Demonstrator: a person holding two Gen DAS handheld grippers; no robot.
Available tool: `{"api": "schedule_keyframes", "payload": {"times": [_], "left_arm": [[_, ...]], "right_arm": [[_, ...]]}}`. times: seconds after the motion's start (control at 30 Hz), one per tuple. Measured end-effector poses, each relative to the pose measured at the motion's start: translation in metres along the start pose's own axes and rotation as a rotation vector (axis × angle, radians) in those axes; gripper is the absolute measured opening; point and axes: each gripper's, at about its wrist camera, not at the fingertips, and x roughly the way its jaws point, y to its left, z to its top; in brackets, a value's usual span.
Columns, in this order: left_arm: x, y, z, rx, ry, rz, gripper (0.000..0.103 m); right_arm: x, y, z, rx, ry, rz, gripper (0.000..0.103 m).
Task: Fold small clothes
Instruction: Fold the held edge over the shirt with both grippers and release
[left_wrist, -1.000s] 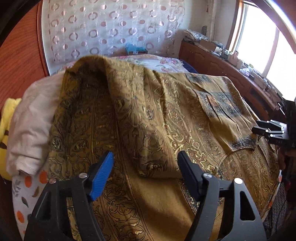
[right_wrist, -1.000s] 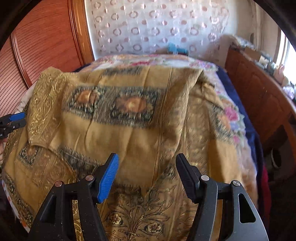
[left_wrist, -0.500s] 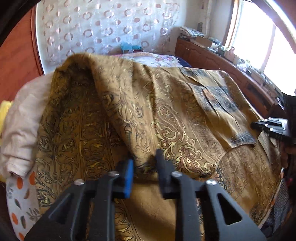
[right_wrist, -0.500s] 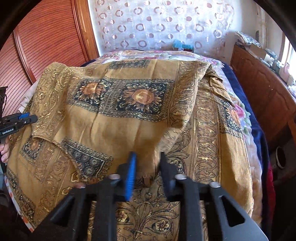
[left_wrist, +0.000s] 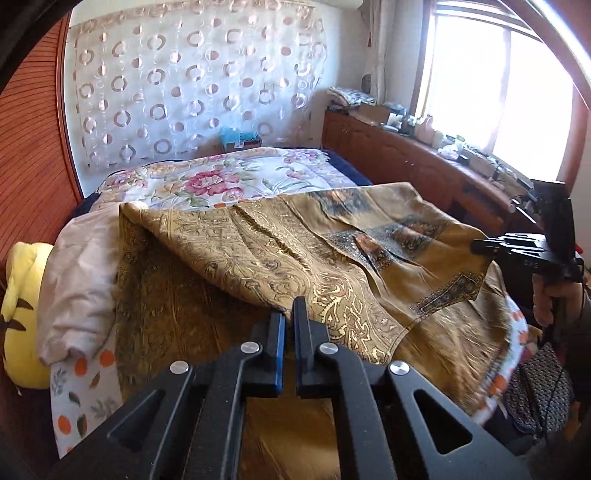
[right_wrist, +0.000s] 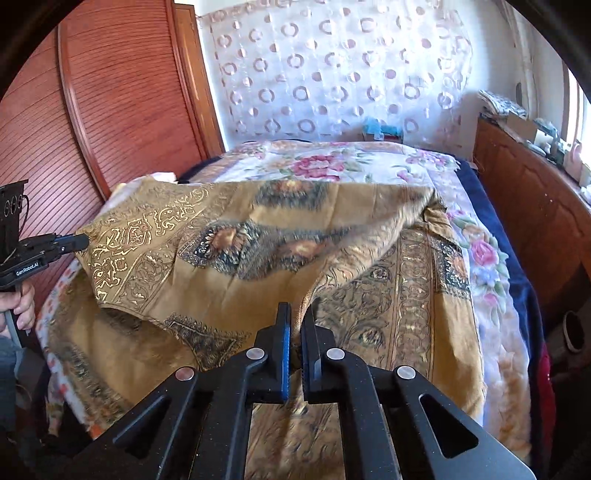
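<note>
**Both grips closed, cloth coming up**

We see the bed (left_wrist: 236, 177) filling both views, its floral cover bare only in the upper middle of each frame. Over its near part lies the cloth (left_wrist: 295, 258), a mustard-gold patterned piece. A second ago it lay slack under two wide-open grippers; now its near fold is raised into a taut sheet across the middle of both frames, with a lower layer still flat on the bed beneath.

At the bottom centre of the left view, our left gripper (left_wrist: 289, 314) has just closed its jaws onto the cloth's edge, pinching it. At the bottom centre of the right view, our right gripper (right_wrist: 297, 317) has done the same, with cloth caught between the near-touching pads. Each gripper also shows at the far side edge of the other's view, clamped on its own corner.

We judge the fold is now under way: with both corners held and lifted, the layer can be carried across.
</note>
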Motion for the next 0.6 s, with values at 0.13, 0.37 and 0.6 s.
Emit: {"api": "schedule_keyframes", "payload": {"times": [0.13, 0.37, 0.6], "left_arm": [[-0.019, -0.003, -0.017, -0.016, -0.007, -0.022, 0.005], [-0.038, -0.002, -0.046, -0.068, -0.005, -0.024, 0.005], [-0.03, 0.004, -0.076, -0.116, 0.057, -0.012, 0.005]], "right_arm": [[-0.021, 0.007, -0.017, -0.023, 0.003, 0.009, 0.004], [-0.044, 0.011, -0.043, -0.013, 0.04, 0.048, 0.004], [-0.048, 0.005, -0.061, 0.024, 0.073, 0.059, 0.004]]}}
